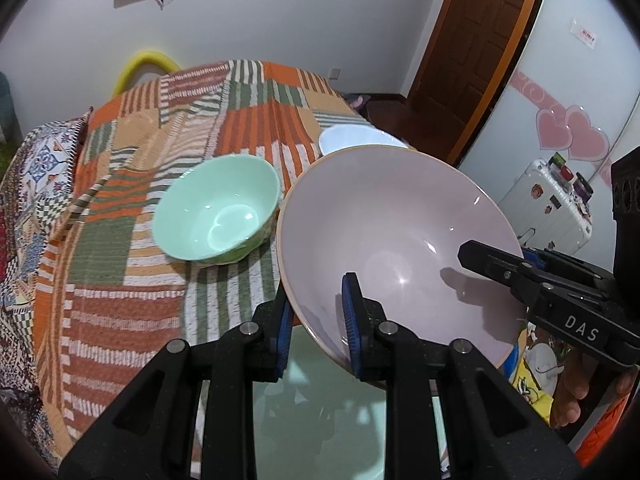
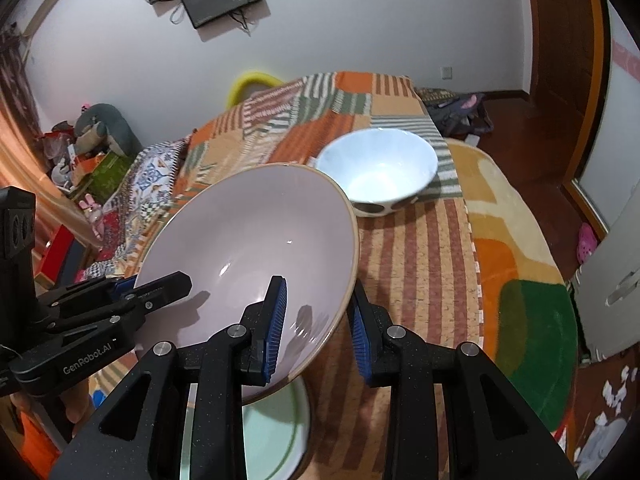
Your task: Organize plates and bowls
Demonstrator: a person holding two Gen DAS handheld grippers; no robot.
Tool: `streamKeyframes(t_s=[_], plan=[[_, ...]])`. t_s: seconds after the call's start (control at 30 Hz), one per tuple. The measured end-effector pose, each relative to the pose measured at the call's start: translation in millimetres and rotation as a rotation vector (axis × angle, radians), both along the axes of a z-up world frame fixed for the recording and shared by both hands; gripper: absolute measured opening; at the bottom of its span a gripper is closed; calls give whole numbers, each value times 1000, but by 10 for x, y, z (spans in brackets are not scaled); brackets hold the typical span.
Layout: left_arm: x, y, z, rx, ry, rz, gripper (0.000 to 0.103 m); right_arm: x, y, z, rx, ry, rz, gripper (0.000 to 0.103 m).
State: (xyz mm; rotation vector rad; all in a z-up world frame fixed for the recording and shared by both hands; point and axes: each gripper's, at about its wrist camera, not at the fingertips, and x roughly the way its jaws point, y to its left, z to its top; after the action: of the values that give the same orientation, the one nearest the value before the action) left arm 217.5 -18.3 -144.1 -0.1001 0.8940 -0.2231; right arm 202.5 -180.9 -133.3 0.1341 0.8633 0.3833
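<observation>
Two grippers are pinching one large lilac bowl (image 1: 400, 232) above the striped bedspread (image 1: 160, 280), the left gripper (image 1: 316, 320) clamping its near-left rim, the right gripper (image 2: 316, 320) clamping its right rim, with a green bowl (image 1: 218, 216) leftward and a white bowl (image 2: 380, 168) rightward

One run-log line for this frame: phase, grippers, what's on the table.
phase: lifting | left gripper: shut on pink bowl rim | right gripper: shut on opposite rim | on table: green bowl, white bowl
</observation>
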Motion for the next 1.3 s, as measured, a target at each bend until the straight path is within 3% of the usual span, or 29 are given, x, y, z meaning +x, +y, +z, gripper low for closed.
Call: streamKeyframes(t_s=[0.67,1.0,1.3], plan=[[-936,821,373,-3,-86,173,23,-392,808,189,-1,-63,181,28],[-1350,1305,285,1,-74,295,23,-521,1372,82,-6,-53,305,28],[-1458,1626,26,-2,-24,369,23,-552,1720,-141,-33,-1,376,28]])
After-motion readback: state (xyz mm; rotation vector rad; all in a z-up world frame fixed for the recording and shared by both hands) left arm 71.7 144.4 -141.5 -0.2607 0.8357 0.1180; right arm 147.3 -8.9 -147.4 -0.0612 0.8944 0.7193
